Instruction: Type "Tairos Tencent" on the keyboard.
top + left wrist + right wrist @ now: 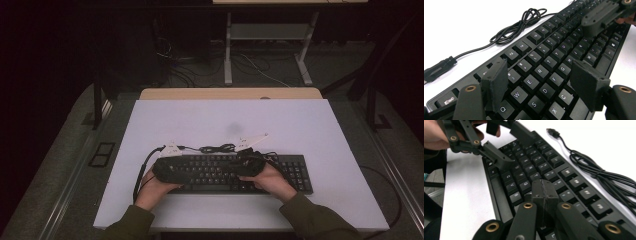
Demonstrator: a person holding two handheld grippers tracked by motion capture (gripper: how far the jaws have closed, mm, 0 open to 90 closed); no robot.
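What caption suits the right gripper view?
Right gripper, fingers shut, over black keyboard; left gripper open beyond, coiled cable beside.

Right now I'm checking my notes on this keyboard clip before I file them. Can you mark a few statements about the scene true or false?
1. The right gripper has its jaws pressed together over the keys. True.
2. The left gripper is clamped shut. False: its jaws stand apart above the letter keys, with nothing pinched between them.
3. The keyboard lies flat on the white table. True.
4. The keyboard's cable is plugged into a computer. False: it lies bundled loosely on the table beyond the keyboard, with its plug free.
5. The keyboard is white. False: it is black with pale lettering.
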